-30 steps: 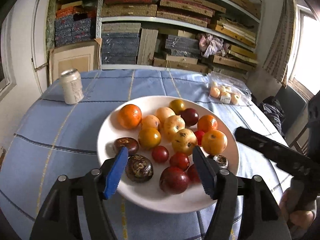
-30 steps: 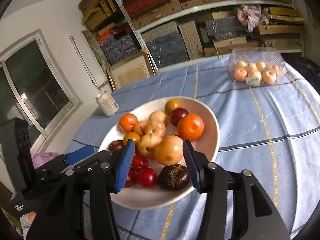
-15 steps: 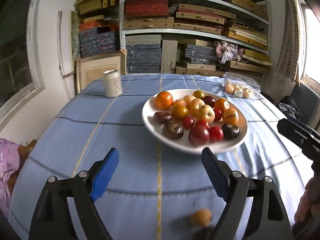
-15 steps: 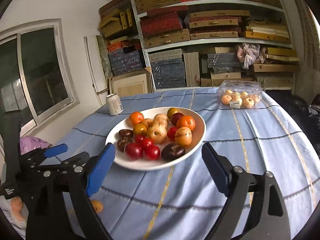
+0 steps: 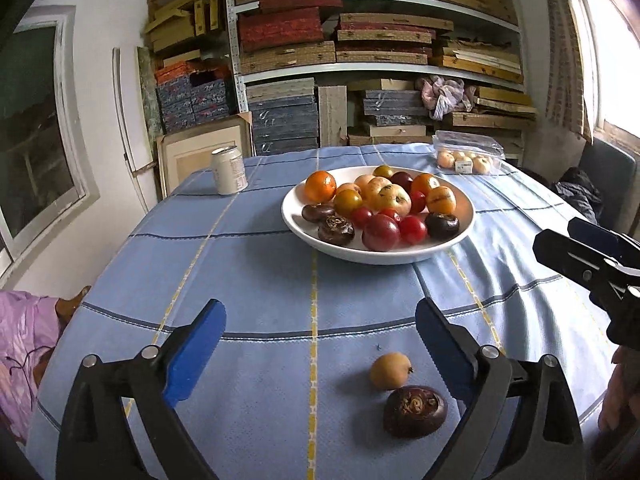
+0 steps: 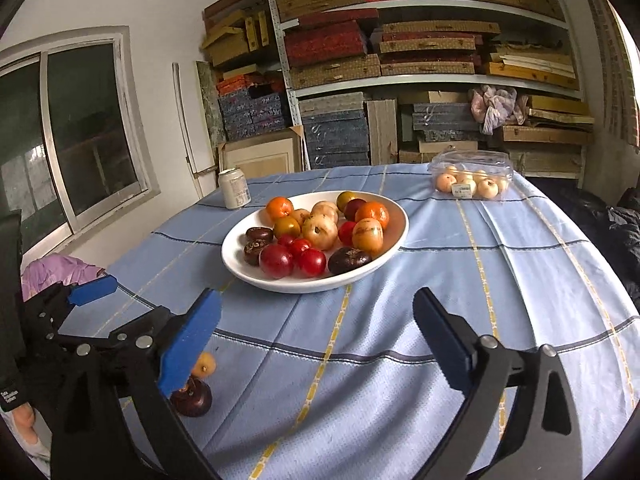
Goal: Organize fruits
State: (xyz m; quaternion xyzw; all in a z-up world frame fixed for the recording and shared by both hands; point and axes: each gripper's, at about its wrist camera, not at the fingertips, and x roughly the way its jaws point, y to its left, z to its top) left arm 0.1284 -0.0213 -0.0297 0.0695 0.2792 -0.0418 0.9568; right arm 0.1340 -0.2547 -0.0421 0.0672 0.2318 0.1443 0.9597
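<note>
So two fruits, a small yellow one [image 5: 390, 371] and a dark chestnut-like one [image 5: 415, 411], lie on the tablecloth [image 5: 256, 280] near you, apart from the plate [image 5: 378, 254]. Your left gripper [image 5: 318, 344] and right gripper [image 6: 316, 336] are opening, empty; sorting seems underway, so pick your next fruit.

I saw the white plate [image 5: 460, 236] sitting far out on the blue tablecloth, piled with fruit: oranges [image 5: 320, 186] at the back, pale yellow apples [image 5: 390, 199] in the middle, red tomatoes [image 5: 381, 232] and dark brown chestnuts [image 5: 336, 230] along the near edge. Near me, off the plate, a small yellow fruit [image 5: 390, 371] lay on the cloth, with a dark brown chestnut [image 5: 415, 411] just beside it, nearer and slightly to the right.
</note>
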